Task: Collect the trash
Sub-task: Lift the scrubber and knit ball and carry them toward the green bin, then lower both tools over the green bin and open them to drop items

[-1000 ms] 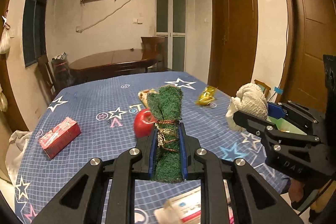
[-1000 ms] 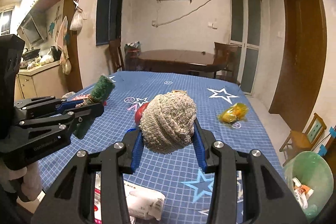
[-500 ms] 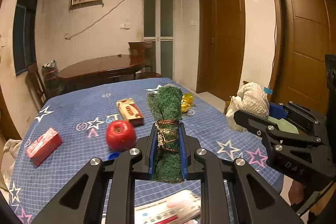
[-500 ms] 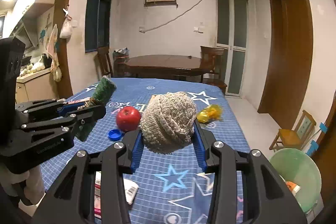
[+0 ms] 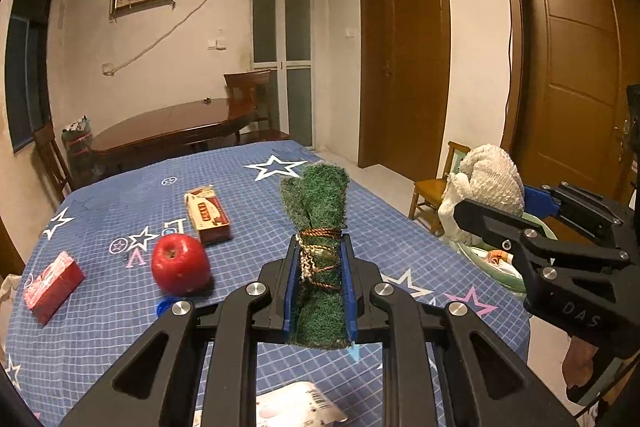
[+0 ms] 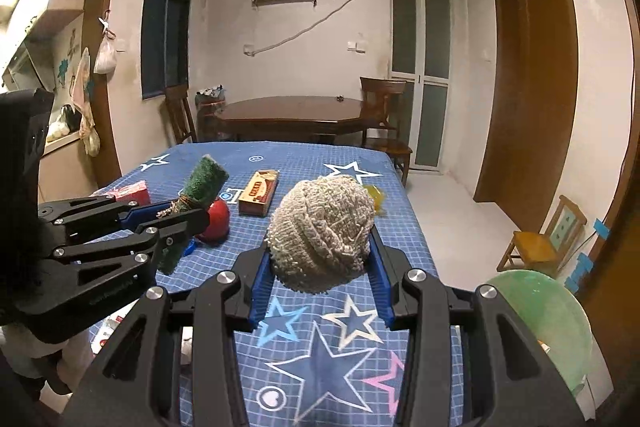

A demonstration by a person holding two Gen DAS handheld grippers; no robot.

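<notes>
My left gripper [image 5: 319, 247] is shut on a rolled green scouring pad [image 5: 318, 203] tied with brown cord, held above the blue star tablecloth [image 5: 120, 219]. The same green roll [image 6: 202, 187] shows at the left of the right wrist view, in the left gripper [image 6: 176, 213]. My right gripper [image 6: 322, 227] is shut on a balled-up whitish knitted rag [image 6: 324, 231]; that rag [image 5: 486, 183] also appears at the right of the left wrist view, over a green bin [image 5: 504, 267]. The green bin [image 6: 548, 323] stands on the floor beside the table's right edge.
On the cloth lie a red apple [image 5: 181, 263], a cream and red box [image 5: 208, 213], a red packet [image 5: 52, 285], a blue bottle cap [image 5: 165, 305], a yellow wrapper [image 6: 376, 195] and a white packet [image 5: 300, 407]. A small wooden chair [image 6: 542, 239] stands near the brown doors.
Both grippers have swung to the right along the table with their loads still held. The apple and boxes slid left in view, and the green bin has come closer at the right.
</notes>
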